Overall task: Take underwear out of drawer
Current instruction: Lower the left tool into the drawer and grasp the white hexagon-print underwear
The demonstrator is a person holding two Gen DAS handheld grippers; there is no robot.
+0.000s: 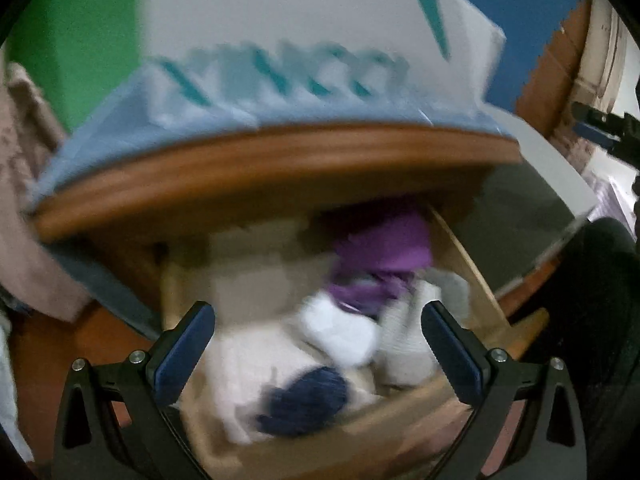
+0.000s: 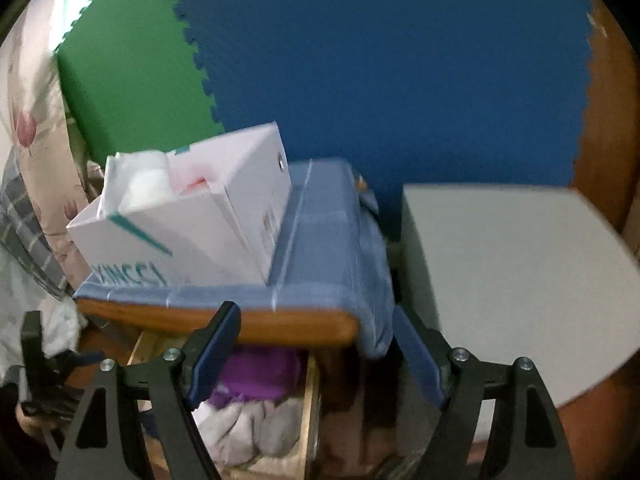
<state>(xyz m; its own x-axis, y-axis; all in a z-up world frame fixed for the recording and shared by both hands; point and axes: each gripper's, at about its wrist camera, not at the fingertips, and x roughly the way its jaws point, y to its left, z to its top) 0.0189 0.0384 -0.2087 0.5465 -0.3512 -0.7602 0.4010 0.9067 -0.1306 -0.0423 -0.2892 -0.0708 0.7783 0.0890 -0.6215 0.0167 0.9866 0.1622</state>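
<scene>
The wooden drawer (image 1: 468, 264) stands pulled out under the nightstand top (image 1: 272, 168). It holds rolled garments: a purple one (image 1: 384, 248), a white one (image 1: 340, 332) and a navy one (image 1: 308, 400); the picture is blurred. My left gripper (image 1: 318, 308) hovers open over them, nothing between its fingers. In the right wrist view the purple garment (image 2: 260, 372) and pale grey rolls (image 2: 256, 428) lie in the drawer (image 2: 310, 400). My right gripper (image 2: 316, 312) is open and empty in front of the nightstand's front edge, above the drawer's right side.
A white box with teal lettering (image 2: 180, 220) sits on a blue cloth (image 2: 320, 240) covering the nightstand. A grey-white flat surface (image 2: 512, 280) stands to the right. Blue (image 2: 380, 80) and green (image 2: 132, 80) foam mats line the wall. Floral bedding (image 2: 24, 120) lies at left.
</scene>
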